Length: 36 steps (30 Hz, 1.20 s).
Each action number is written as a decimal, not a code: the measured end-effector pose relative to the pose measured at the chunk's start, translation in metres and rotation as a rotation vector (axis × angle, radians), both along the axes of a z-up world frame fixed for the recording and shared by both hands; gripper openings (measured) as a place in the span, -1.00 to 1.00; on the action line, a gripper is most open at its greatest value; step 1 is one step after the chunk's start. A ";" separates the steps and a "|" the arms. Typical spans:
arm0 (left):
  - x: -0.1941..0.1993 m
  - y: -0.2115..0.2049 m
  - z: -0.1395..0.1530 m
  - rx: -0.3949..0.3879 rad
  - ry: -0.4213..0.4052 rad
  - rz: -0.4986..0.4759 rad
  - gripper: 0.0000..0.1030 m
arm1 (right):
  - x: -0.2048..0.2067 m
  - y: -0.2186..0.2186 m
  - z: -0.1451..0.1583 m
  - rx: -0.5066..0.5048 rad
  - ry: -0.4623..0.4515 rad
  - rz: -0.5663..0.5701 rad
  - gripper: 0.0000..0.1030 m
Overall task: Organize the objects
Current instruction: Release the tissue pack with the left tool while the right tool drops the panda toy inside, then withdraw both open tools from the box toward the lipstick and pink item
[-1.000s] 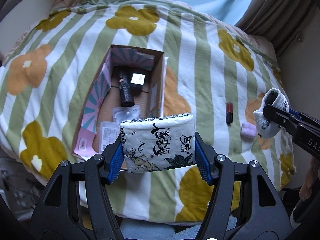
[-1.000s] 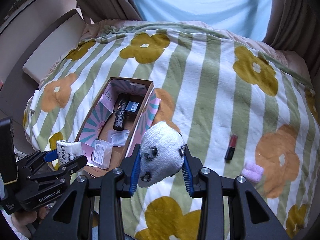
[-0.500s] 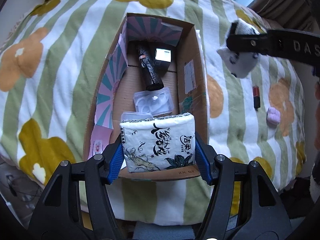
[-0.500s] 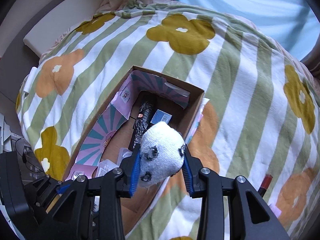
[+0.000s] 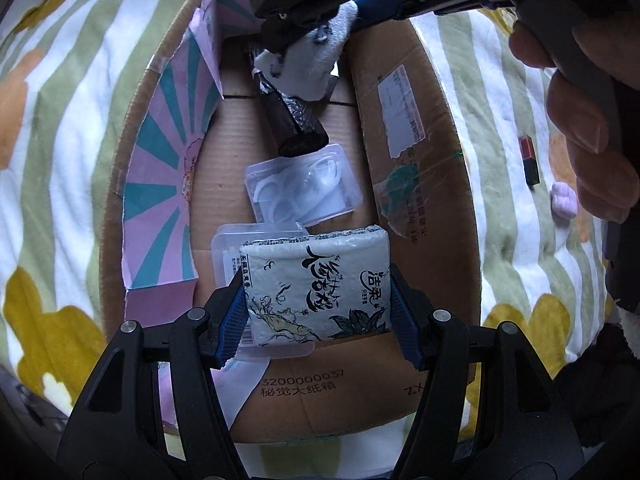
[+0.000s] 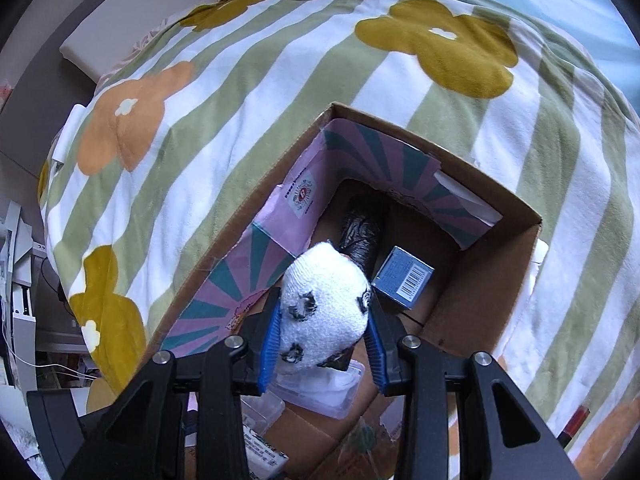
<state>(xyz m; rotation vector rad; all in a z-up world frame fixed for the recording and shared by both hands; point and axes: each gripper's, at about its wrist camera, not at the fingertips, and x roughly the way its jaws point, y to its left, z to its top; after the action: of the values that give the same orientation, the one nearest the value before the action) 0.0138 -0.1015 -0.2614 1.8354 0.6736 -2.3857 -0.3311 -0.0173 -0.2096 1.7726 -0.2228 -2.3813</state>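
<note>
Printed white tissue pack is pinched by the left gripper over the open cardboard box; at 12 o'clock, a white spotted sock is clamped by the right gripper, seemingly for dropping inside.

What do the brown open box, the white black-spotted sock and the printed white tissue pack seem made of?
Brown open box: corrugated cardboard, matte; fluted ribs show.
White black-spotted sock: knitted fabric, fuzzy; looped weave shows.
Printed white tissue pack: probably thin plastic film, glossy, crimped at top.
</note>
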 end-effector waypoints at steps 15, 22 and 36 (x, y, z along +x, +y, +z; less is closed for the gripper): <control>-0.002 0.012 0.006 0.026 0.024 0.006 0.99 | -0.003 0.010 0.007 -0.087 0.070 -0.034 0.98; -0.002 0.011 0.008 0.019 0.014 0.028 0.99 | 0.003 0.011 0.010 -0.073 0.073 -0.033 0.98; 0.016 -0.001 0.046 -0.027 0.054 0.060 0.99 | 0.048 0.012 0.067 -0.012 0.099 -0.028 0.98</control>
<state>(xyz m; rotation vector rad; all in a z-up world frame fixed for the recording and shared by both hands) 0.0300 -0.1024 -0.2159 1.7213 0.6872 -2.4021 -0.2830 -0.0052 -0.1422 1.6518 -0.2500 -2.4744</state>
